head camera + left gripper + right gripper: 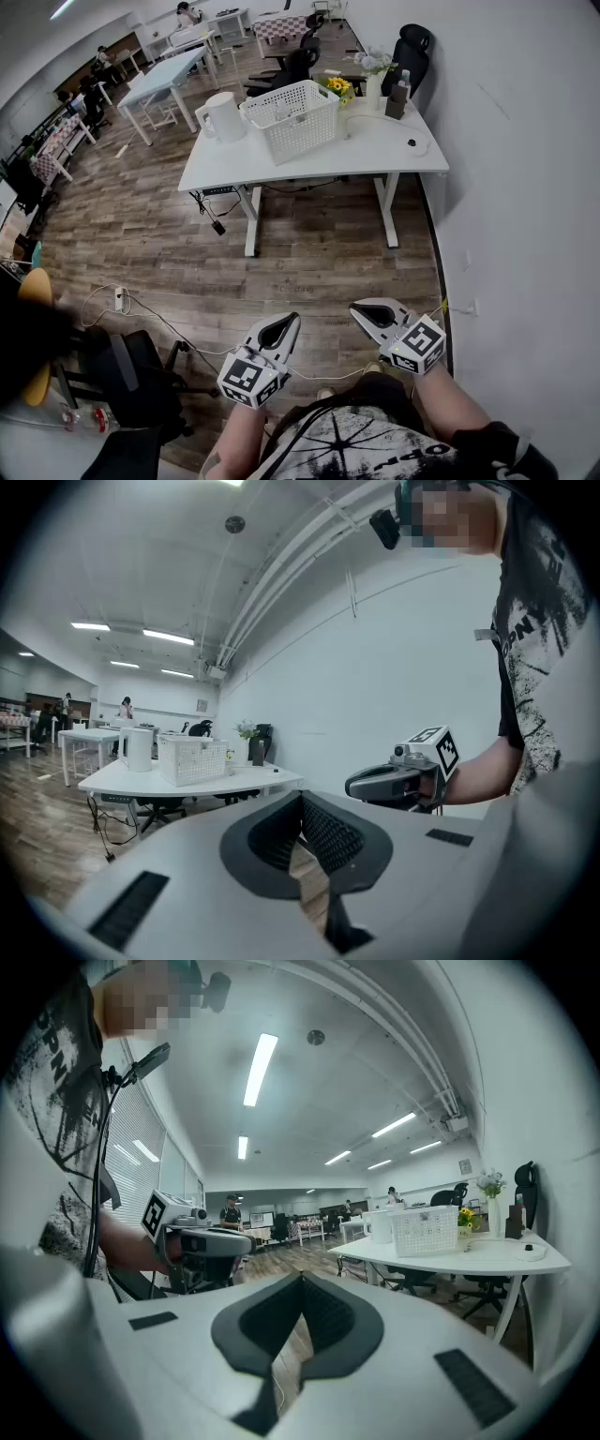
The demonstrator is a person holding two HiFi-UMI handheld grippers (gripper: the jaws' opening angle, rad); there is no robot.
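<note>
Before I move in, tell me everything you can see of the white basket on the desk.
The white basket is rectangular and looks like plastic, with lattice walls, a solid rim and an open top. It stands upright on the white desk, toward the far left, with a white jug beside it and yellow flowers behind it. Nothing shows inside it, and neither gripper is near it.

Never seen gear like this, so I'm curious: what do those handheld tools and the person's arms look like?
The left tool and right tool are pale grey shells tapering to a point, with black ribbed pads lining a teardrop-shaped opening. Behind each sits a white cube printed with black square markers. The person wears a black short-sleeved T-shirt with white print.
</note>
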